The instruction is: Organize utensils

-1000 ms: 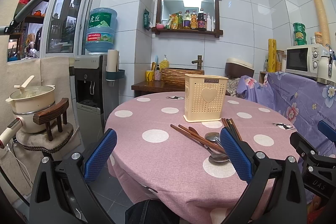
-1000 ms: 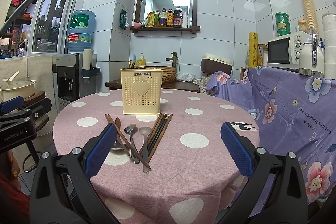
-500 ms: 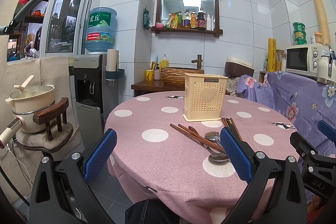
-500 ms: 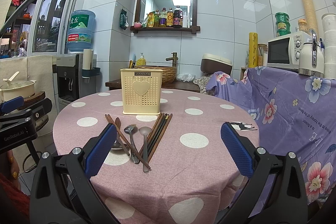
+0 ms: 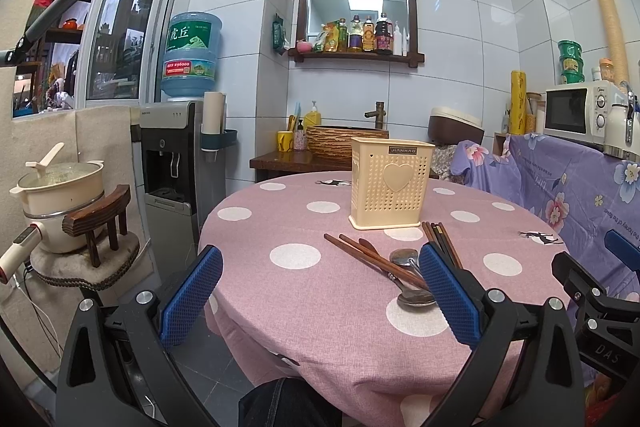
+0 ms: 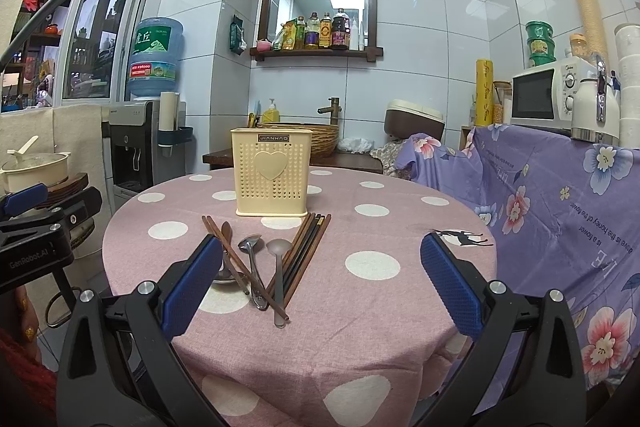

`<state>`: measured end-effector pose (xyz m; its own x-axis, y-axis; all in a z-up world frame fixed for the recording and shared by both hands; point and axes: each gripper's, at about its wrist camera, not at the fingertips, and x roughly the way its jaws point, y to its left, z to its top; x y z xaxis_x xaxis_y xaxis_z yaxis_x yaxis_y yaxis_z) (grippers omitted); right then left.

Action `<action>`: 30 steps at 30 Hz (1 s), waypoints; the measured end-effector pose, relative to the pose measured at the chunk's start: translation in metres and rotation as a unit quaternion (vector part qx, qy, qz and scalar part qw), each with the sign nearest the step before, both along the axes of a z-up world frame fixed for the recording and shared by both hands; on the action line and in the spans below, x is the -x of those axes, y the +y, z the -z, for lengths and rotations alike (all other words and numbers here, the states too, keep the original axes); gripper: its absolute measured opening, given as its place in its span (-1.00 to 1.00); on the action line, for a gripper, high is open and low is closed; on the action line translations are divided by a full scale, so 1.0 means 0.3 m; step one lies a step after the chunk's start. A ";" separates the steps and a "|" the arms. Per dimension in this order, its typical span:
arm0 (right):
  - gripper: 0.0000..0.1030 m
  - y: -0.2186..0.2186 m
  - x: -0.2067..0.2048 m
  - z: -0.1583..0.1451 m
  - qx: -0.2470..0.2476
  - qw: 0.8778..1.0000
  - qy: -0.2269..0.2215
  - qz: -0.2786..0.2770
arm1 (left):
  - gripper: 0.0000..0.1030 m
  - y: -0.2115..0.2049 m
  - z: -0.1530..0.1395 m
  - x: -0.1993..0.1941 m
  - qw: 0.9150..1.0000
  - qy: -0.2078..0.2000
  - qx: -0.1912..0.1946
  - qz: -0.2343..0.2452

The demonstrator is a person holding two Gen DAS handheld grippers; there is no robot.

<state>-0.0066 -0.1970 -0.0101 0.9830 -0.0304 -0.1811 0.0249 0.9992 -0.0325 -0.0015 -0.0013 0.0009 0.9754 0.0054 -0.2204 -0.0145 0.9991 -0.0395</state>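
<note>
A cream perforated utensil holder (image 6: 271,171) with a heart on its front stands upright on the round pink dotted table (image 6: 376,219); it also shows in the left wrist view (image 5: 391,183). In front of it lie brown chopsticks (image 6: 224,243), dark chopsticks (image 6: 308,247) and metal spoons (image 6: 250,259) in a loose pile, also in the left wrist view (image 5: 404,267). My right gripper (image 6: 320,283) is open and empty, held short of the pile. My left gripper (image 5: 320,291) is open and empty at the table's left front edge.
A purple floral cloth (image 6: 560,195) covers a counter at the right with a microwave (image 6: 548,95). A water dispenser (image 5: 176,163) and a pot on a stand (image 5: 60,195) are left of the table. A sink counter (image 5: 320,155) is behind it.
</note>
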 end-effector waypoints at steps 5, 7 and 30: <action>0.91 0.004 -0.002 0.001 0.000 1.000 0.000 0.000 | 0.90 0.000 -0.001 -0.001 1.000 0.000 0.000 0.000; 0.90 0.004 -0.003 0.001 -0.001 1.000 0.002 -0.001 | 0.90 0.002 0.001 -0.002 1.000 0.001 0.001 0.000; 0.91 -0.006 -0.066 0.033 -0.007 0.999 0.038 -0.004 | 0.90 0.033 0.059 -0.066 0.999 0.051 0.012 0.001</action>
<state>0.0133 -0.1989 -0.0201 0.9665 -0.0193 -0.2559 0.0145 0.9997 -0.0205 0.0183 0.0086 -0.0168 0.9482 -0.0028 -0.3178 -0.0176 0.9980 -0.0613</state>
